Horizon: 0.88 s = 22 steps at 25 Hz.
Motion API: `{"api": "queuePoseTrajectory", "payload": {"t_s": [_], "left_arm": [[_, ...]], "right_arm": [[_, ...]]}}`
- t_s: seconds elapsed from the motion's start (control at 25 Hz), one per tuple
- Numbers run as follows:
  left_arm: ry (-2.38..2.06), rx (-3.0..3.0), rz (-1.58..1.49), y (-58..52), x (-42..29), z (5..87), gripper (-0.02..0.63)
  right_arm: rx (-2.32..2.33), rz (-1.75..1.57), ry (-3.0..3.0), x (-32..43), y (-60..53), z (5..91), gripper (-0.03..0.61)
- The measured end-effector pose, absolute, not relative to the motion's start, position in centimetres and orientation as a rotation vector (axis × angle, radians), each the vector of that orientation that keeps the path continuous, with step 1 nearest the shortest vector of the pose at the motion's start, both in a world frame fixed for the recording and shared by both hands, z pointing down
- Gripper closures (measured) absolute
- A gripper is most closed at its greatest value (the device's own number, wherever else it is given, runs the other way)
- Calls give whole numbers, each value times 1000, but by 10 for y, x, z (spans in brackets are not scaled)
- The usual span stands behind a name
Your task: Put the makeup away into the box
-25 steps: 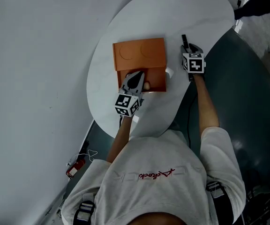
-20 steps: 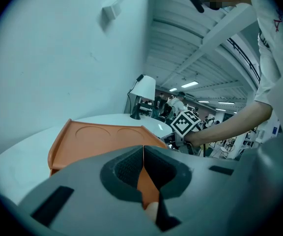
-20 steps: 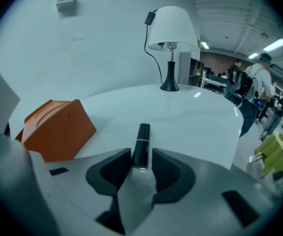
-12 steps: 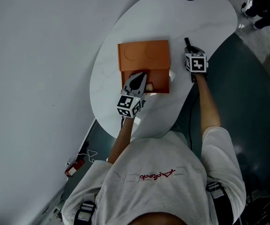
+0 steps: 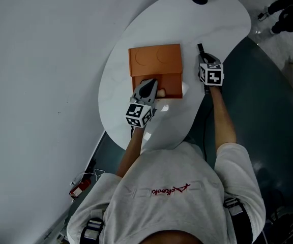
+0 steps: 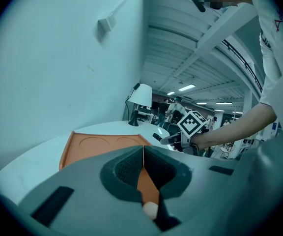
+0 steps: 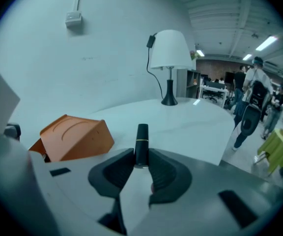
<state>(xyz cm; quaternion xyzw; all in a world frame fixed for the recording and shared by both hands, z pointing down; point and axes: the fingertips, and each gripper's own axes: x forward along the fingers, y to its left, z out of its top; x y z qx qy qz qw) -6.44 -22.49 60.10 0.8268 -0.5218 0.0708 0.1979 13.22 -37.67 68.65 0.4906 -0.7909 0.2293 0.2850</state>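
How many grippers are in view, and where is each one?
2. The left gripper is over the open orange box, jaws together. The right gripper, right of the box, has just been closing and now grips a black cylindrical lipstick tube. None seems hidden.

The orange box sits open near the table's near edge, its lid laid back showing two round recesses, with a pale round piece inside. The black, gold-banded lipstick juts from the right gripper, clamped at its base, above the right edge
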Motion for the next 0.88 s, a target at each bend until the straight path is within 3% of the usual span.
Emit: {"api": "queuePoseTrajectory", "payload": {"t_s": [0.56, 0.88], "left_arm": [[-1513, 2432, 106, -185, -78, 532, 601], [-1623, 2375, 87, -151, -120, 524, 601]], "right_arm": [[1403, 485, -2242, 116, -325, 582, 472], [1174, 416, -2332, 38, -277, 584, 472]]}}
